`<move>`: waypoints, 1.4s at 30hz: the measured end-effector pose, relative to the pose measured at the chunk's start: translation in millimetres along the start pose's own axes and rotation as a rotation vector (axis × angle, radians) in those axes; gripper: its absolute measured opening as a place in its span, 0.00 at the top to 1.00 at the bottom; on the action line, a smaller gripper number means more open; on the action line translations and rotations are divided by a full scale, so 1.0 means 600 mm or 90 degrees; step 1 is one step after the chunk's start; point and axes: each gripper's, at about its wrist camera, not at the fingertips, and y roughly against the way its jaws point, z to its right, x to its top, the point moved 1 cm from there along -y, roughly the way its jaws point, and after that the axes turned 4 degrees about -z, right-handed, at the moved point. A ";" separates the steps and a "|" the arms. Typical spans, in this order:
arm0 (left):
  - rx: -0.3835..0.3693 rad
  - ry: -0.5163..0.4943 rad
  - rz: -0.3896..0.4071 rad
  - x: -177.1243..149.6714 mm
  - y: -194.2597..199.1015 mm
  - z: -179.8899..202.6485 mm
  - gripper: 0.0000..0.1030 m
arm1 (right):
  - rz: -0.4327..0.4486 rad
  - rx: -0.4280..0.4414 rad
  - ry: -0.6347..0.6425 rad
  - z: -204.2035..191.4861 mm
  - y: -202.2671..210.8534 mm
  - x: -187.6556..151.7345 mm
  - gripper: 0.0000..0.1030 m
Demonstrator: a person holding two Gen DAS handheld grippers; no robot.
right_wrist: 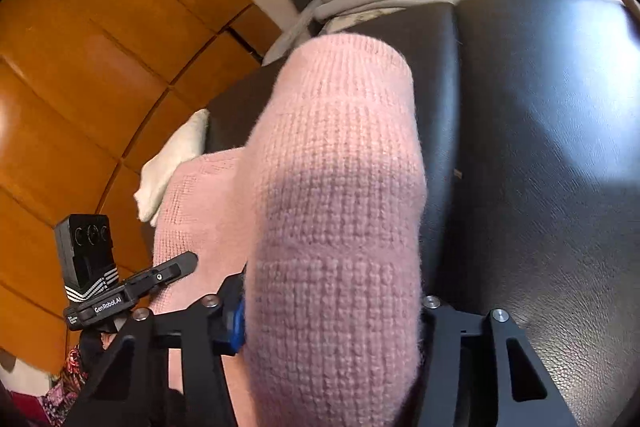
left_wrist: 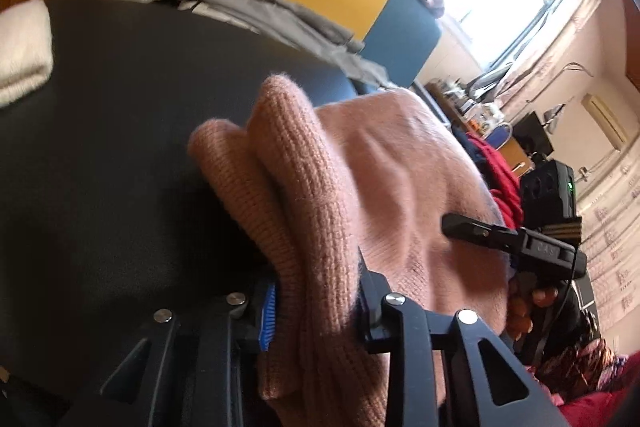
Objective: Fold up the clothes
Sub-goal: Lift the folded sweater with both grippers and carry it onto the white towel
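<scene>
A black leather seat (right_wrist: 540, 167) carries the pink knit sweater (left_wrist: 400, 187), spread toward 3 o'clock in the left view. The left gripper (left_wrist: 316, 303) is clamped on a bunched ribbed fold; the right gripper (right_wrist: 332, 323) pinches another thick fold. A white cloth (left_wrist: 24, 47) sits at 10 o'clock.

Left tool (left_wrist: 316, 311): fingertips buried in the pink ribbed knit sweater (left_wrist: 320, 227); grip point not visible. Right tool (right_wrist: 332, 323): same in its own view, the sweater fold (right_wrist: 336, 207) hiding the fingers. Cluttered far shelf (left_wrist: 476, 107): items too small to identify. Cream folded cloth (left_wrist: 20, 47): cut by the left edge.
</scene>
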 end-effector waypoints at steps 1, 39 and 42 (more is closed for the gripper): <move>-0.001 0.001 0.009 0.002 0.014 -0.004 0.71 | -0.003 0.006 0.014 -0.016 0.000 0.007 0.49; 0.314 0.291 0.256 0.161 0.382 -0.616 0.62 | -0.115 0.149 0.264 -0.519 -0.628 0.413 0.30; 0.390 0.278 0.295 0.140 0.410 -0.567 0.63 | -0.034 0.131 0.274 -0.500 -0.563 0.412 0.30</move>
